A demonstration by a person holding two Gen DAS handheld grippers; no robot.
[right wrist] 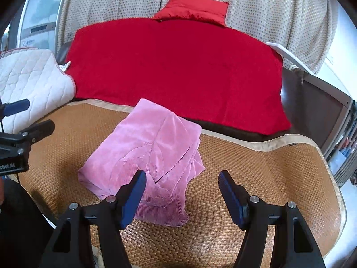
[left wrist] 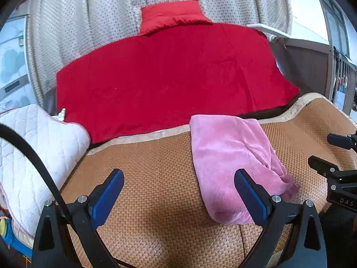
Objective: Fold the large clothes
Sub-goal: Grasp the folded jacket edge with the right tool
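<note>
Pink corduroy garment [right wrist: 147,154] folded into a rough bundle, lying on woven rattan mat [right wrist: 256,178], far edge just reaching the mat's beige trim. Loose flap sticking out on the bundle's near right side in the right wrist view.

Left gripper [left wrist: 178,192] hovering over bare mat, jaws spread wide, nothing between them; right blue pad [left wrist: 250,196] overlapping the garment's near left edge in the left wrist view, contact not resolvable. Right gripper [right wrist: 181,194] also spread, empty, left pad in front of the bundle's near edge, right pad over bare mat. Neither pinching cloth.

Each gripper visible at the frame edge of the other's camera, flanking the garment.

Black cable [left wrist: 38,167] crossing lower left of the left wrist view.

White quilted pad [right wrist: 33,82] left of the mat, touching red blanket [right wrist: 174,71] at its corner. Blanket spread flat beyond the mat's far trim. Red pillow [right wrist: 194,7] at the blanket's far edge, against dotted beige curtain [right wrist: 267,11]. Dark wooden frame [left wrist: 308,67] off to the right.
</note>
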